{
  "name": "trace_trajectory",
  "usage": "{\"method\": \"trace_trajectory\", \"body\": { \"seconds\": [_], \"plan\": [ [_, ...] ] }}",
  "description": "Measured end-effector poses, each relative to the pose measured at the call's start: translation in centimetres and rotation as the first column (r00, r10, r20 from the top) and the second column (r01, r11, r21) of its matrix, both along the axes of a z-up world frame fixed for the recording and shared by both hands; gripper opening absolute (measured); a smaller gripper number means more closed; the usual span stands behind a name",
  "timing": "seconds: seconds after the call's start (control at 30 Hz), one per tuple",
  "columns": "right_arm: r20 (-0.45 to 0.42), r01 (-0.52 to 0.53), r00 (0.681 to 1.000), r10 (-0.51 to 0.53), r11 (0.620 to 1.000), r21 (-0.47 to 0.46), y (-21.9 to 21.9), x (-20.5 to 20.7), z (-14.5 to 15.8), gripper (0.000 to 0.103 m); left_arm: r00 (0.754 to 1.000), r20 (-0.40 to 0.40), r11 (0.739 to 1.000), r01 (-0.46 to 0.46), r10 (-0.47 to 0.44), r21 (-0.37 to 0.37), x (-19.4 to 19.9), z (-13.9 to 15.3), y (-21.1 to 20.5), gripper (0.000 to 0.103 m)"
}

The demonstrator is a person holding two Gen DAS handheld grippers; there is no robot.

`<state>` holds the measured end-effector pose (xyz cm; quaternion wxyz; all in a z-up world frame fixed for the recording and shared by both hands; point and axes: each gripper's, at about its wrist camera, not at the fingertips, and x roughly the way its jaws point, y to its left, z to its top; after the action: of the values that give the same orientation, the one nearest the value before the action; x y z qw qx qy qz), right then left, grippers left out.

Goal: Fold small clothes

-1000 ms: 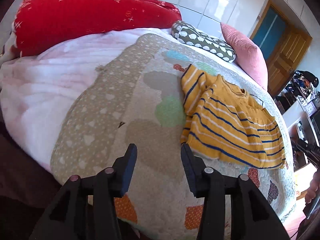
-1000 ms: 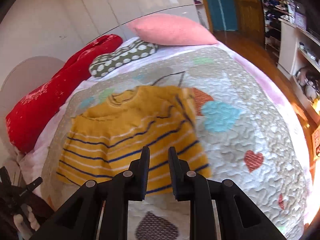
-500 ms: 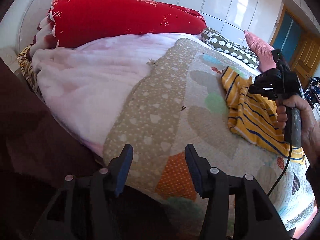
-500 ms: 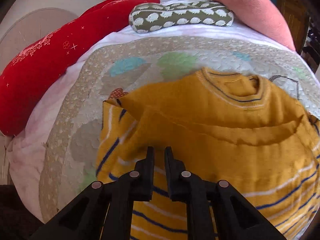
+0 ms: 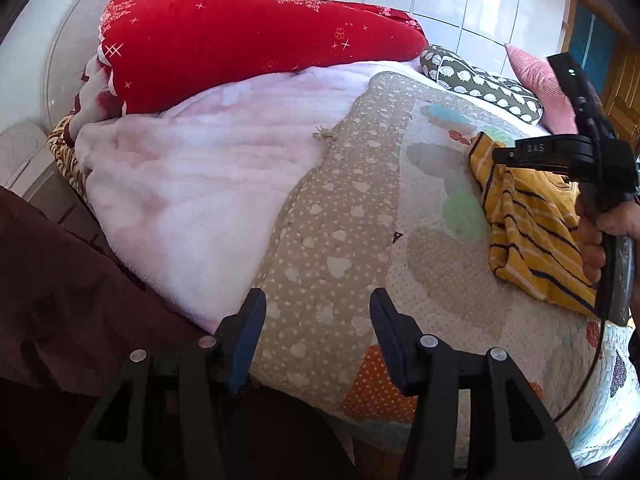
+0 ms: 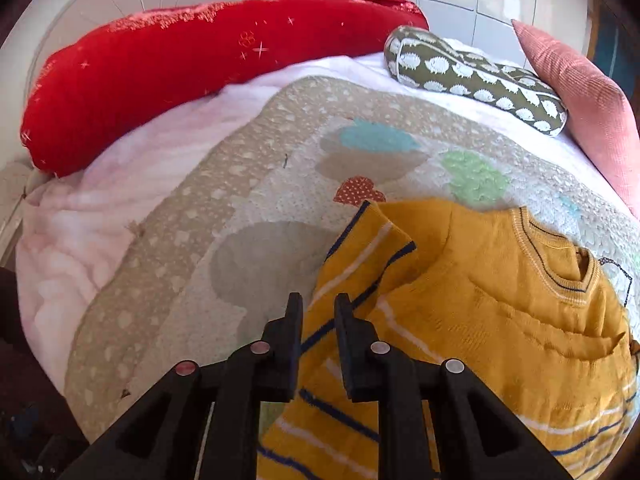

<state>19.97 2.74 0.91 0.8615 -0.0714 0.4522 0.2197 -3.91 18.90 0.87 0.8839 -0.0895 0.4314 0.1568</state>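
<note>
A small yellow sweater (image 6: 480, 320) with blue and white stripes lies on the quilted bedspread (image 6: 248, 216); one sleeve is folded in over the body. My right gripper (image 6: 318, 304) hangs over the sweater's left edge, its jaws a narrow gap apart with striped cloth showing between them; whether it grips the cloth is unclear. In the left wrist view the sweater (image 5: 532, 236) lies at the right, partly hidden by the right gripper's body and the hand holding it. My left gripper (image 5: 318, 300) is open and empty over the bedspread's near edge, well left of the sweater.
A red bolster (image 6: 192, 76) lies along the head of the bed. A green patterned pillow (image 6: 472, 76) and a pink pillow (image 6: 584, 112) sit at the back right. A pink fleece blanket (image 5: 192, 184) covers the bed's left side. A dark red cloth (image 5: 60, 288) is at the near left.
The right gripper moved left across the sweater to its left edge by the folded sleeve. The left gripper drew back and left, away from the sweater, toward the bed's near edge.
</note>
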Motion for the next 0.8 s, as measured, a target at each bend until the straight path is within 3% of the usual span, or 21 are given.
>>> {"method": "trace_trajectory", "body": {
  "seconds": [0.17, 0.4, 0.5, 0.6, 0.8],
  "plan": [
    [-0.023, 0.065, 0.998, -0.062, 0.989, 0.130, -5.8, -3.3, 0.2, 0.018, 0.999, 0.013, 0.997, 0.028, -0.029, 0.065, 0.2, 1.4, -2.2, 0.056],
    [-0.059, 0.251, 0.968, -0.246, 0.963, 0.100, -16.9, -5.9, -3.2, 0.018, 0.996, 0.025, 0.990, 0.085, -0.088, 0.112, 0.3, 3.1, -6.7, 0.056],
    [-0.087, 0.270, 0.962, -0.257, 0.942, 0.198, -21.8, -7.2, -3.8, 0.015, 0.993, 0.026, 0.983, 0.112, -0.117, 0.146, 0.3, 3.8, -8.9, 0.059],
    [-0.058, 0.324, 0.946, -0.319, 0.926, 0.194, -25.2, -8.5, -3.3, 0.016, 0.989, 0.024, 0.977, 0.138, -0.144, 0.163, 0.4, 4.2, -10.8, 0.059],
    [-0.110, 0.393, 0.920, -0.377, 0.872, 0.292, -31.2, -10.5, -3.9, 0.016, 0.976, 0.016, 0.954, 0.209, -0.218, 0.216, 0.3, 5.0, -15.1, 0.062]
  ]
}}
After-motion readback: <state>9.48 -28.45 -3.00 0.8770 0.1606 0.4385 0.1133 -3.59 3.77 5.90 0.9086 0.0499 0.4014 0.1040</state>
